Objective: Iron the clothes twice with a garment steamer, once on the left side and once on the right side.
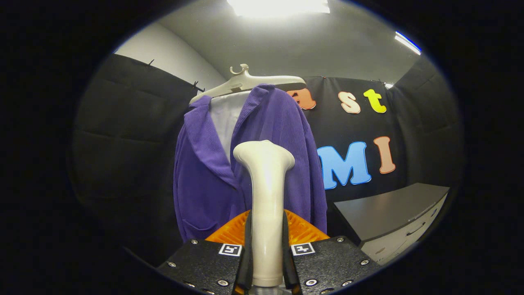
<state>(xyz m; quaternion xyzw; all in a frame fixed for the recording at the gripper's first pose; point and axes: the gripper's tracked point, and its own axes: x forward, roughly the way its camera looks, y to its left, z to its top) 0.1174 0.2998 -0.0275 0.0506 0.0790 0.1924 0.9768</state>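
Observation:
A purple ribbed garment (278, 135) hangs on a pale hanger (245, 82) just beyond the fingers, with a white lining (225, 119) showing at its open neck. My gripper (266, 246) is shut on the cream handle of the garment steamer (266, 192), which stands upright between both fingers. The steamer's flared head (264, 153) faces the middle of the garment's front, close to it; I cannot tell whether it touches the cloth.
A dark-topped cabinet (393, 213) with pale drawers stands to the right of the garment, low down. Black padded booth walls (123, 143) close in behind and to the left. A ceiling light (278, 6) shines overhead.

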